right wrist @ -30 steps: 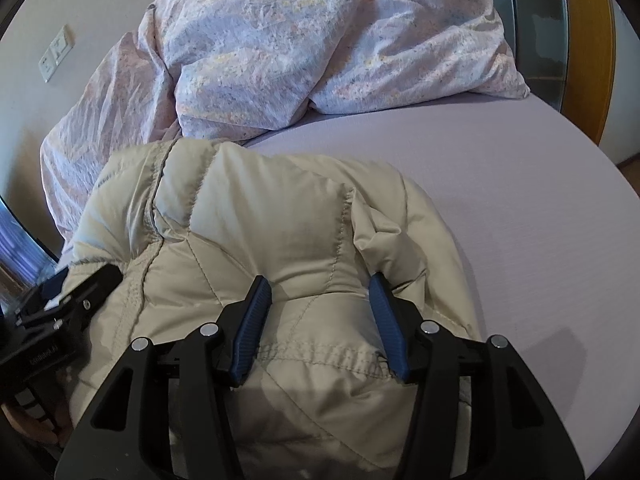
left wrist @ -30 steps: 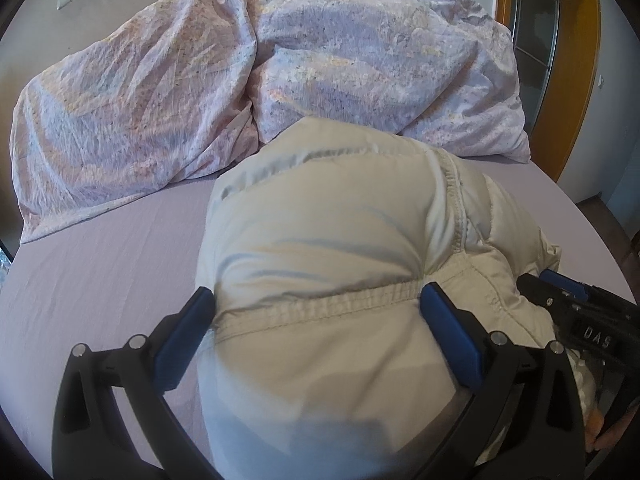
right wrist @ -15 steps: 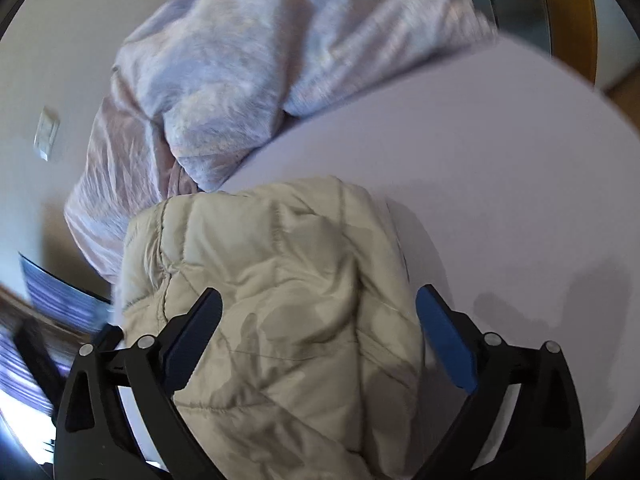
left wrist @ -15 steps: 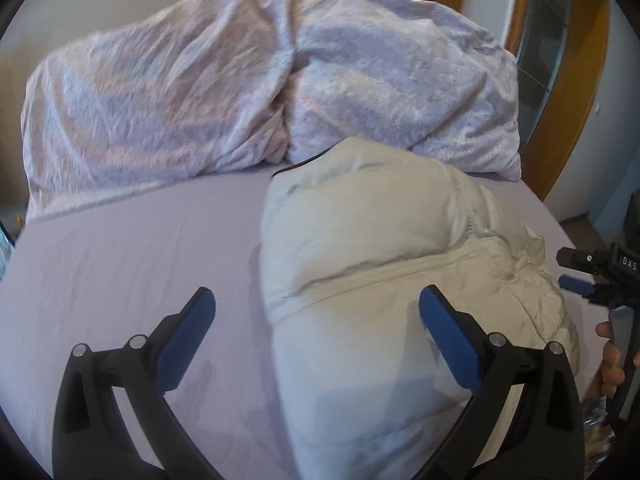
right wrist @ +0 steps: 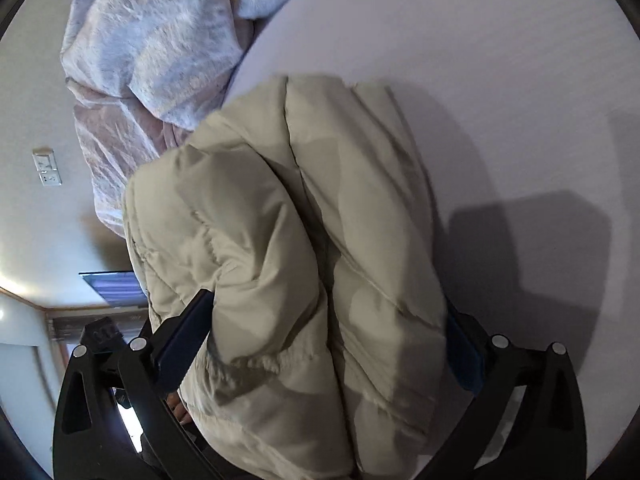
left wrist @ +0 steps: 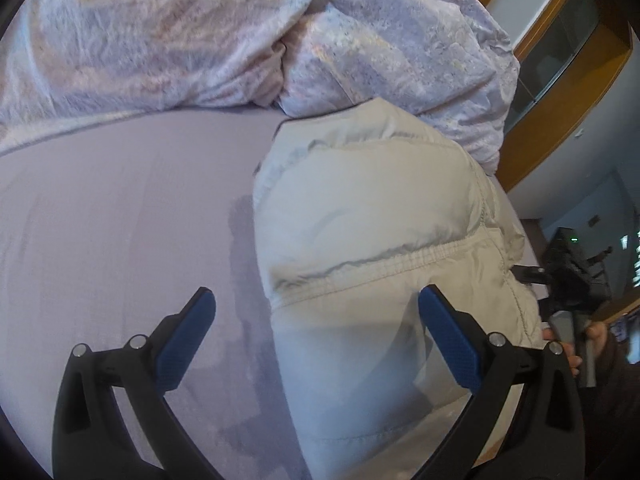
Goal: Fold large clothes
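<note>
Beige padded jacket [left wrist: 372,232] lies folded on the bed sheet [left wrist: 120,220], beside the duvet [left wrist: 200,32]; our left gripper [left wrist: 316,320] and right gripper [right wrist: 320,344] stand spread, pinching nothing. Risk: springy filling reopens the unweighted fold

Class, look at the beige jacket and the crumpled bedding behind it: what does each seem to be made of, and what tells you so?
Beige jacket: probably a smooth, slightly shiny synthetic shell over soft filling; it bulges in puffy panels between stitched seams. Crumpled bedding: likely thin matt woven cotton or a blend; it shows fine sharp creases and a faint speckled print.
</note>
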`<action>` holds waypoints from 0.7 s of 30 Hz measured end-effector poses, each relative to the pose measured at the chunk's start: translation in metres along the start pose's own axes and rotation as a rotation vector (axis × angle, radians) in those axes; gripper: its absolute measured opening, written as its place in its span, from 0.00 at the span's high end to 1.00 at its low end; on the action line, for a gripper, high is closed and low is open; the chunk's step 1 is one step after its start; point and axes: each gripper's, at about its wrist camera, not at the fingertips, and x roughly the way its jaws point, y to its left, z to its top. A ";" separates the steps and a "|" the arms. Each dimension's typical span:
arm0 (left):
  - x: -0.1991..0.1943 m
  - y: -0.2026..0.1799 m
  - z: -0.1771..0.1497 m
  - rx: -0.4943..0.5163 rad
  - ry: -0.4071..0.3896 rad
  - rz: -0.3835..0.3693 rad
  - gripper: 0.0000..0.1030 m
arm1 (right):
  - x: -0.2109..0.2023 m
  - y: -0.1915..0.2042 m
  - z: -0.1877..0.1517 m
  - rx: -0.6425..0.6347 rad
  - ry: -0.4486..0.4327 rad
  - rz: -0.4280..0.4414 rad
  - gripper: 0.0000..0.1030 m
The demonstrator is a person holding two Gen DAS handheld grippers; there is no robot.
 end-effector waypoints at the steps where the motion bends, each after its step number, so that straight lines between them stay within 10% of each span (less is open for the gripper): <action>1: 0.003 0.003 0.000 -0.012 0.014 -0.019 0.02 | 0.003 0.003 0.000 -0.005 0.009 0.002 0.01; 21: 0.048 0.027 0.006 -0.199 0.170 -0.321 0.04 | 0.019 0.007 -0.011 -0.060 0.083 0.155 0.01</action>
